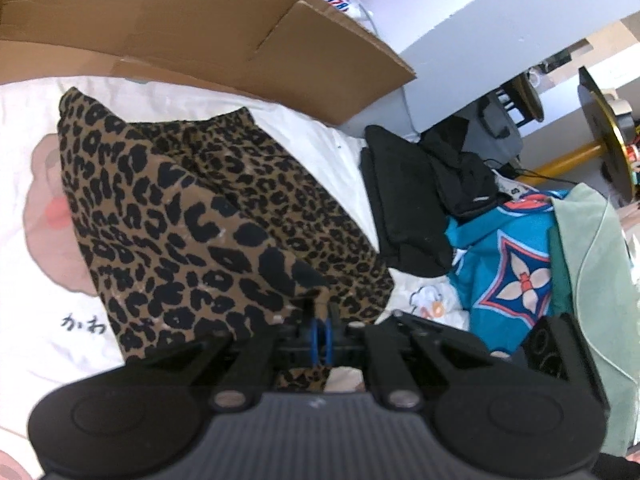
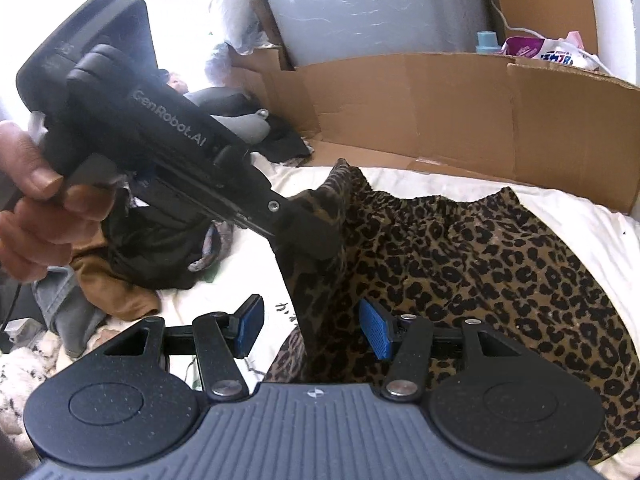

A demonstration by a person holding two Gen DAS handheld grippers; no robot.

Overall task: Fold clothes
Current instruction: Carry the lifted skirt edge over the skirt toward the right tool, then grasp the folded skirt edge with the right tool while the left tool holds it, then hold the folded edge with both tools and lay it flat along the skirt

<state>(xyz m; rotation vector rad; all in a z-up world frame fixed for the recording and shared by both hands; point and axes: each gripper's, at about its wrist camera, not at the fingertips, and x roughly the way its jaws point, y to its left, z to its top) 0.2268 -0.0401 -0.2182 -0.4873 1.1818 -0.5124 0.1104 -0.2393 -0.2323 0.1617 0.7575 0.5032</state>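
Two claws are at work on our leopard-print garment [image 2: 480,264]. We see our left claw [image 2: 304,232] pinched tight on a raised fold of it, lifting that fold off the rest, which lies spread on the white bed sheet [image 2: 568,204]. Our right claw [image 2: 312,330] stands wide, its blue pads [image 2: 376,332] either side of the hanging fold, seemingly not touching it. Beyond the garment, a cardboard box [image 2: 460,116] walls the bed, with what looks like a detergent pouch [image 2: 556,54] behind it. Beside the garment, away from the box, lie black clothes [image 1: 404,200] and a blue patterned cloth [image 1: 516,272].
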